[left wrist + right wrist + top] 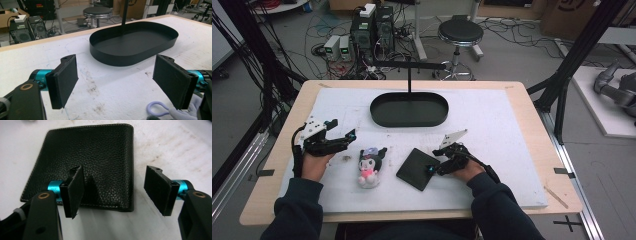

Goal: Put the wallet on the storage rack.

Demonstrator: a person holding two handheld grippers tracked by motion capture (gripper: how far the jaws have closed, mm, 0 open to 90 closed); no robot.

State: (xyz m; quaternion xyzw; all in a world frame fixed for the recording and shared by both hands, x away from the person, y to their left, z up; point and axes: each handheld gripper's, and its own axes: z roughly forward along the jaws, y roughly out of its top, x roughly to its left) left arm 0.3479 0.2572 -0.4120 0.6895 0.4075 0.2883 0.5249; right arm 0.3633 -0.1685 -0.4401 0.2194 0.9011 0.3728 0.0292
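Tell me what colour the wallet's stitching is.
Pale, off-white stitching along the black wallet's edges, clearest in the right gripper view.

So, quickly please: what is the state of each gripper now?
Left gripper: jaws open, holding nothing.
Right gripper: jaws open over the edge of the black wallet, not gripping it.

wallets: 1, black leather wallet point(87, 165) | plush toys: 1, plush doll point(370, 166) | trays: 1, black oval tray point(384, 119) | grippers: 2, left gripper point(343, 135), right gripper point(435, 165) | stools: 1, round stool point(460, 32)
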